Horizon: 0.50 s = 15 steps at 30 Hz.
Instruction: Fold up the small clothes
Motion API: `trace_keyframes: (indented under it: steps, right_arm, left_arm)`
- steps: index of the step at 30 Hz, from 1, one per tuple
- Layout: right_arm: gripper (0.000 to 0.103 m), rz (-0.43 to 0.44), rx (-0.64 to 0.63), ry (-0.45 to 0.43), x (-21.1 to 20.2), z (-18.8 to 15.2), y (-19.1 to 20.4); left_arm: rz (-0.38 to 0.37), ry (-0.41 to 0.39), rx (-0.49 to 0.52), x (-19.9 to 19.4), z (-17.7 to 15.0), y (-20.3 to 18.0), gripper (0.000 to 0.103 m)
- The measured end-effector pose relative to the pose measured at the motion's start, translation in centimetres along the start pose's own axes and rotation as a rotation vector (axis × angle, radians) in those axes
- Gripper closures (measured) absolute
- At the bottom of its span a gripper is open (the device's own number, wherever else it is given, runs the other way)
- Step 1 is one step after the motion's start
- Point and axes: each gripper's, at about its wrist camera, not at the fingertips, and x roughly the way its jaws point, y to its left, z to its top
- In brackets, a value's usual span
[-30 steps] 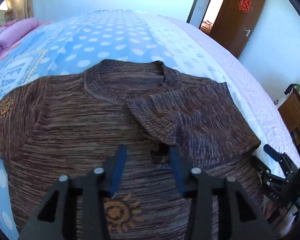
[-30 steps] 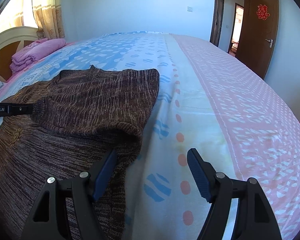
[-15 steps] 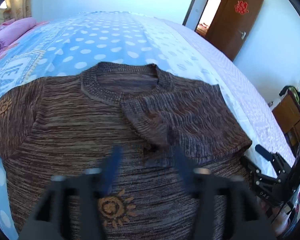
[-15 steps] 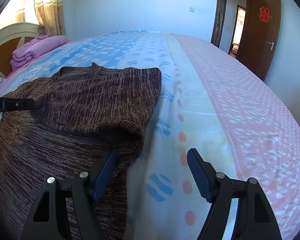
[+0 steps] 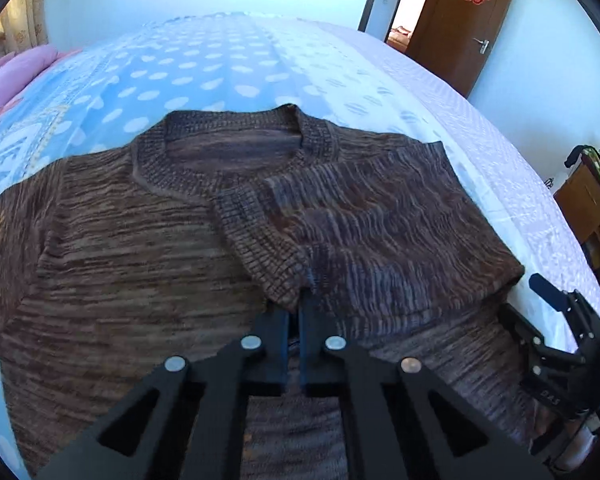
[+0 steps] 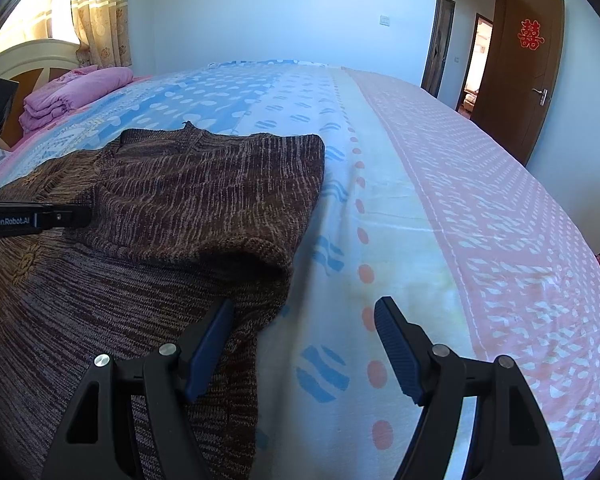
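Note:
A brown knit sweater [image 5: 140,260] [image 6: 180,200] lies flat, front up, on the bed. Its right sleeve [image 5: 380,220] is folded inward across the chest, cuff near the middle. My left gripper [image 5: 298,304] is shut on the cuff's lower edge, where the knit puckers at the tips. Seen from the right wrist, the left gripper [image 6: 76,216] reaches in from the left onto the sleeve. My right gripper [image 6: 304,320] stands open over the sweater's side edge, one finger above the knit, the other above the sheet. In the left wrist view the right gripper [image 5: 560,304] sits at the right.
The bed sheet [image 6: 420,200] is blue with dots on one side and pink on the other. A folded pink blanket [image 6: 72,92] lies by the headboard [image 6: 28,60]. A brown door [image 6: 528,80] stands open, and a wooden cabinet [image 5: 588,200] stands beside the bed.
The left gripper's jaws, which stood apart around the cuff, have closed together at the cuff's edge. The right gripper has stayed where it was, still open.

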Motion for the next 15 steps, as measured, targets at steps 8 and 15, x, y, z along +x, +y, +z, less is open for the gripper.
trace_keyframes:
  steps: [8, 15]
  right_arm:
    - [0.029, 0.0, -0.009, 0.001, 0.0, 0.0, 0.2]
    - [0.029, -0.001, 0.018, -0.019, -0.5, 0.0, -0.2]
  left_arm:
    - [0.073, 0.041, 0.037, -0.8, -0.8, 2.1, 0.103]
    - [-0.017, -0.061, -0.094, -1.3, 1.5, 3.9, 0.084]
